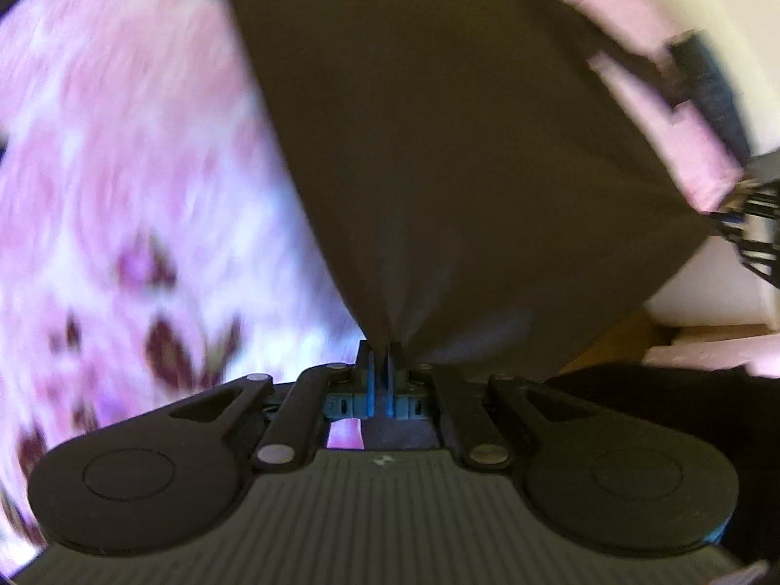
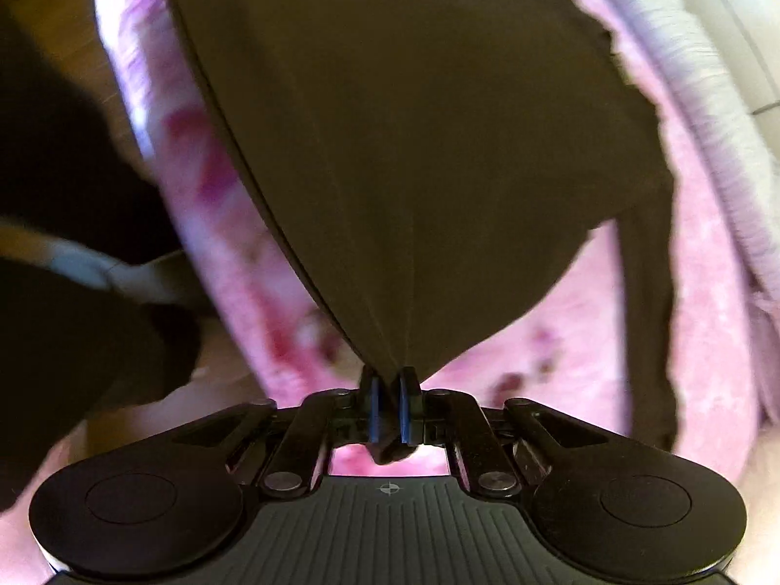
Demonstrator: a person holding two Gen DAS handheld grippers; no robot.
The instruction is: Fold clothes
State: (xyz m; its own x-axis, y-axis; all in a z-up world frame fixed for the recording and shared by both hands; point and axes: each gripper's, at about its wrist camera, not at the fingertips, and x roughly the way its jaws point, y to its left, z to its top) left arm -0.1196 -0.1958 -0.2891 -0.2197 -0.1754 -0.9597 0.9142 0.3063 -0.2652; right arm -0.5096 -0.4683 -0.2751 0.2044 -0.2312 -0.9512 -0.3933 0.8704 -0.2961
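Both views are blurred, so fine detail is hard to read. My left hand-held gripper [image 1: 381, 365] points steeply down with its blue pads pressed together on a corner of the dark garment [image 1: 438, 146]; the cloth fans out from the pinch and fills the middle of that view. My right hand-held gripper [image 2: 390, 390] is doing the same: pads nipped tight on a gathered point of the dark garment [image 2: 414, 146], with a little bunch of fabric poking out behind the pads. The garment hangs stretched over the pink blanket [image 1: 122, 170], which carries a smeared dark-red pattern I cannot make out.

What kind of garment it is, I cannot tell: its top runs off the upper edge in both views. Only the right view shows a wavy far edge and a narrow strip [image 2: 651, 317] trailing down over the pink blanket [image 2: 585, 317], plus a pale ribbed border [image 2: 707, 146] along the blanket's far side.

Only the left view catches a black latticed part [image 1: 760, 239] at the right margin, at the cloth's other corner; it is cut off and too blurred to name. At the right view's left edge sits a dark mass [image 2: 58, 195] with a pale band, also unreadable.
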